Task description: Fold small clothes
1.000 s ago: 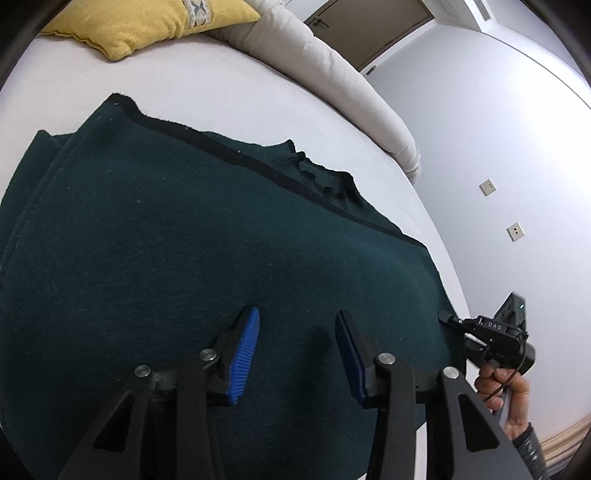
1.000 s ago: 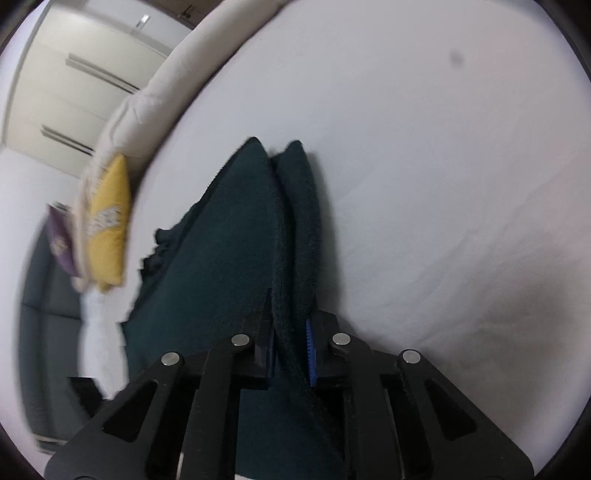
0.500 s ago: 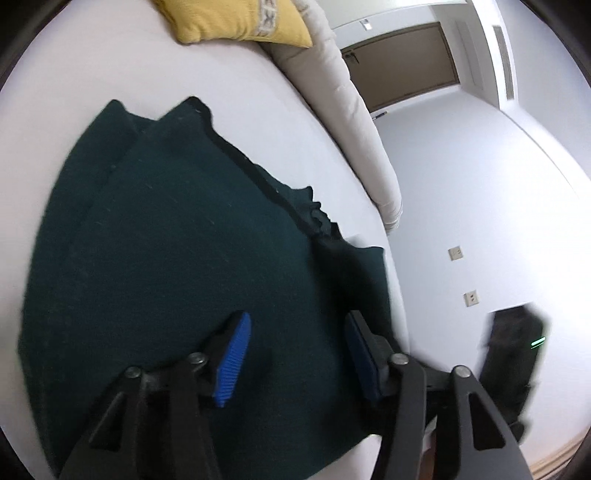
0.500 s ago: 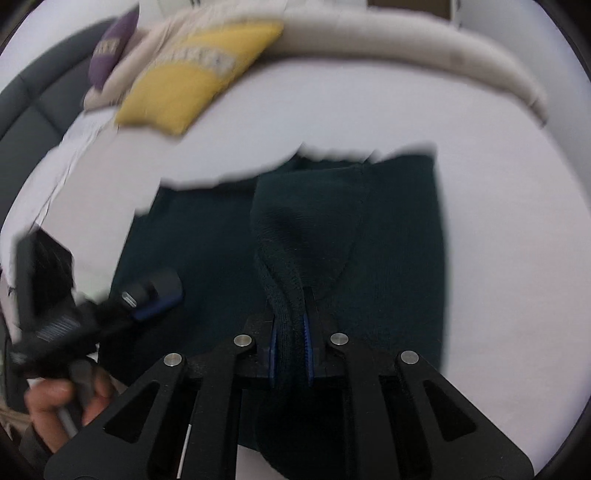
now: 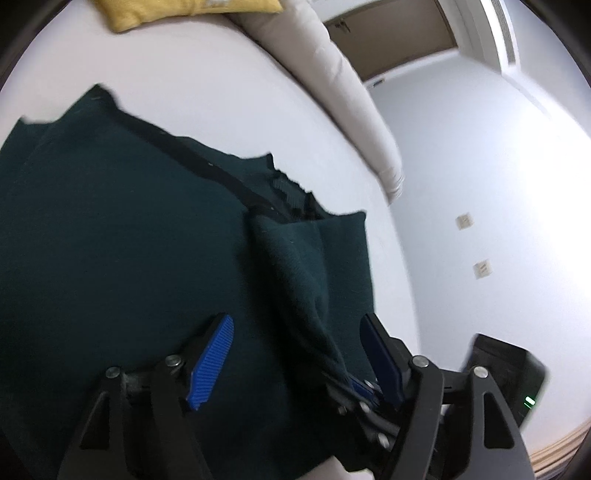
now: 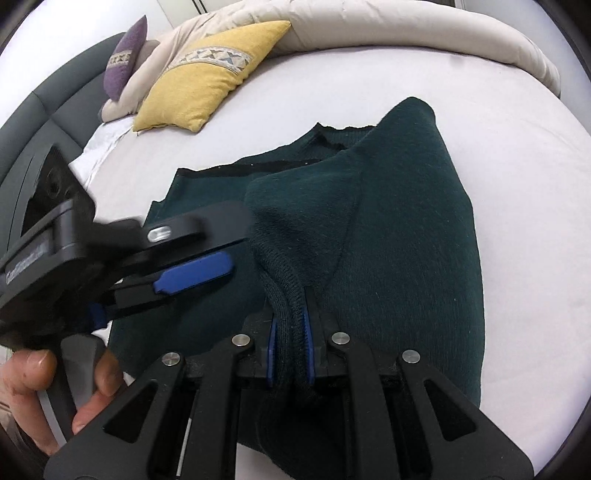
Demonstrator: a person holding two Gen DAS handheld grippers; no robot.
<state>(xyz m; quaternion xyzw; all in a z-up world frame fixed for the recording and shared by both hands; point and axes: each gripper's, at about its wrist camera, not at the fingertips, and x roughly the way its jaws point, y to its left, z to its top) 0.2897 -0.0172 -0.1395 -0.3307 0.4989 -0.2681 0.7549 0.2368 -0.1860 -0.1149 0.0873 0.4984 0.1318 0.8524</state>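
Observation:
A dark green sweater [image 5: 110, 236] lies spread on the white bed sheet [image 5: 207, 96]. My left gripper [image 5: 295, 347] is open just above the sweater's near part, holding nothing. My right gripper [image 6: 290, 336] is shut on the sweater's sleeve cuff [image 6: 284, 295] and holds the sleeve folded over the sweater's body [image 6: 406, 221]. In the left wrist view the folded sleeve [image 5: 303, 266] runs down between my left fingers to the right gripper's tips [image 5: 354, 387]. The left gripper also shows in the right wrist view [image 6: 184, 273], close beside the sleeve.
A yellow cushion [image 6: 210, 74] and a purple cushion [image 6: 125, 55] lie at the head of the bed. A rolled beige duvet [image 6: 424, 33] runs along the far edge. A dark headboard [image 6: 44, 110] stands at left. A white wall with sockets [image 5: 480, 266] is to the right.
My right gripper has carried the sleeve from the sweater's right side inward over its body, coming close to the left gripper. The left gripper stayed open above the sweater.

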